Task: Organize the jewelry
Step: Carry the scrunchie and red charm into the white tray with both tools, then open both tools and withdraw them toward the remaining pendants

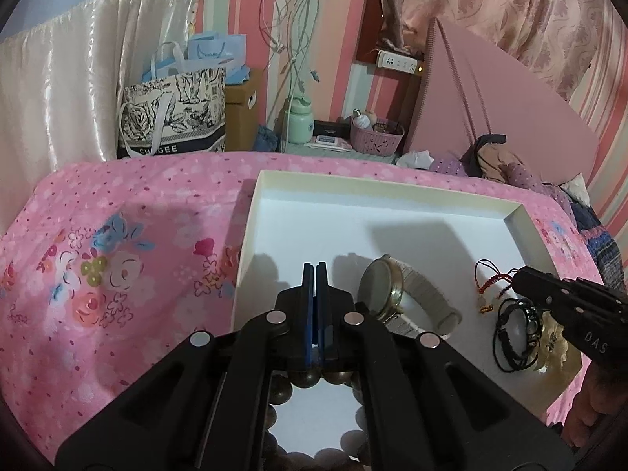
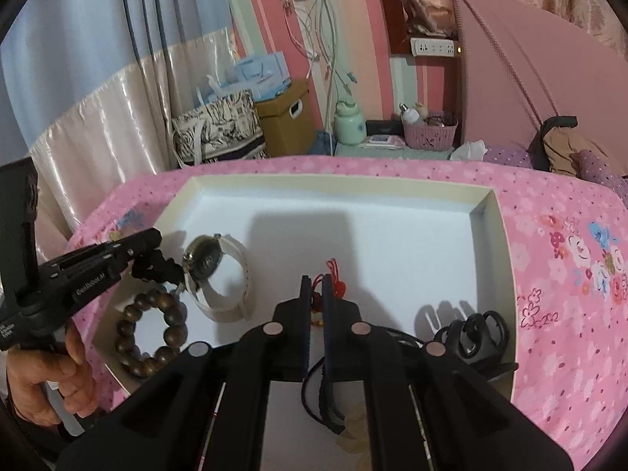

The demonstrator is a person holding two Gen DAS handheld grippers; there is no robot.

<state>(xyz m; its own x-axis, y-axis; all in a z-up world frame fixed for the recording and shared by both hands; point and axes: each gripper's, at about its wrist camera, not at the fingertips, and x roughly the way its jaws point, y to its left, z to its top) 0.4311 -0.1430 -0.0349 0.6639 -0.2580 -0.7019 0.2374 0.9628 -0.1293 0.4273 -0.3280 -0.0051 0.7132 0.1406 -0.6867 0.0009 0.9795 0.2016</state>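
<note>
While the left gripper hovers with fingers pressed together on nothing, the bead bracelet lies beneath them, the watch just right. Right gripper stands slightly apart astride the red cord, probably for pickup inside the tray. Legible: "DAS", "GenRobot.AI".

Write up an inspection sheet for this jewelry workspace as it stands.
Surface: white tray on a pink floral bedspread.
Job's things: watch, wooden bead bracelet, red cord charm, black cord bracelets, all in the tray.
Clutter: black clip in the tray.
Grippers: left gripper shut, empty; right gripper slightly open around the charm.
Cables: charger leads hanging on the wall.
Surroundings: tote bag, pink basket, curtains.
</note>
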